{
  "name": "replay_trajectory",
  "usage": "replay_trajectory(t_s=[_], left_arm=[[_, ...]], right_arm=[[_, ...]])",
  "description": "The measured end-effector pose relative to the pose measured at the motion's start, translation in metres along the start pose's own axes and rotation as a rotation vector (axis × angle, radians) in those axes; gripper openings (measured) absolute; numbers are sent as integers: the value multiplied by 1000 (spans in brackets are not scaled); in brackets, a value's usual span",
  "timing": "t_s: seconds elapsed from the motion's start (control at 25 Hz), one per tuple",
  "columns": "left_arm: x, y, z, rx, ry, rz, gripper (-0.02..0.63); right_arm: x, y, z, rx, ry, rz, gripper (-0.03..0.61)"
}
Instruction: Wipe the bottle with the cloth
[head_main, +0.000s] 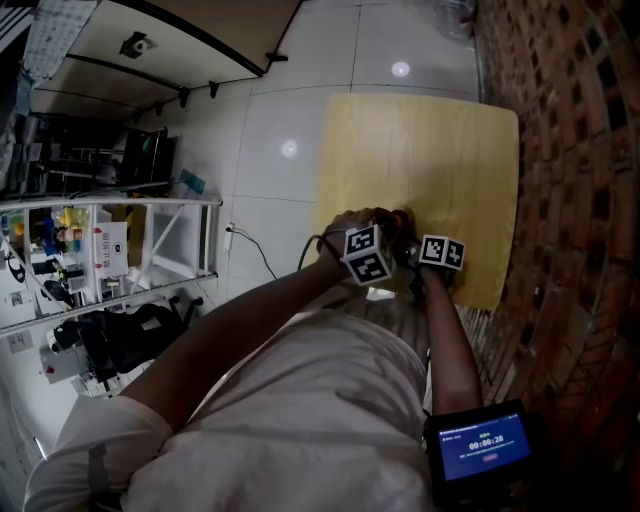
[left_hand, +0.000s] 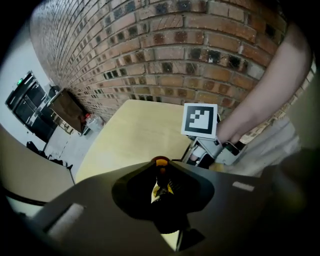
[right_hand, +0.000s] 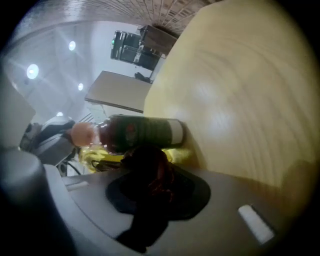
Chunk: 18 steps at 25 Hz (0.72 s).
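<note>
2 holds by the near edge of the worktop (head_main: 420, 150): left hand-held gripper (left_hand: 161, 189) clenched on the neck of the bottle (right_hand: 142, 132); right hand-held gripper (right_hand: 150, 196) grasping the dark cloth (right_hand: 150, 167) at its side.

1. The worktop (head_main: 420, 150) is pale wood with rounded corners; one side runs just beside a brick wall (head_main: 580, 150).
2. It stands on white floor tiles (head_main: 290, 110).
3. The bottle (right_hand: 142, 132) has its base towards the surface; contact cannot be confirmed.
</note>
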<state>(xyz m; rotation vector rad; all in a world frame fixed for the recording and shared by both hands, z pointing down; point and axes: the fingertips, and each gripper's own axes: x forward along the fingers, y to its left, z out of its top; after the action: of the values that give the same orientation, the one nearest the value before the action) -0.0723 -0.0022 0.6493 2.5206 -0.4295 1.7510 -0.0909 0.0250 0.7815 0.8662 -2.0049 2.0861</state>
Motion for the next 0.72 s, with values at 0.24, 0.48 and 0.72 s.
replay_trajectory(t_s=[0.24,0.48,0.72], left_arm=[[1,-17,3,232,14,-34,83],[2,-30,-13,539,65,-96,83],[0,-40,-13,783,84,-155,83]], right_arm=[[-52,-30,35,-19,-62,-181,81],[-102,18,106,-393,-166,-136,81],[-78,91,110,-793,84,-21,82]])
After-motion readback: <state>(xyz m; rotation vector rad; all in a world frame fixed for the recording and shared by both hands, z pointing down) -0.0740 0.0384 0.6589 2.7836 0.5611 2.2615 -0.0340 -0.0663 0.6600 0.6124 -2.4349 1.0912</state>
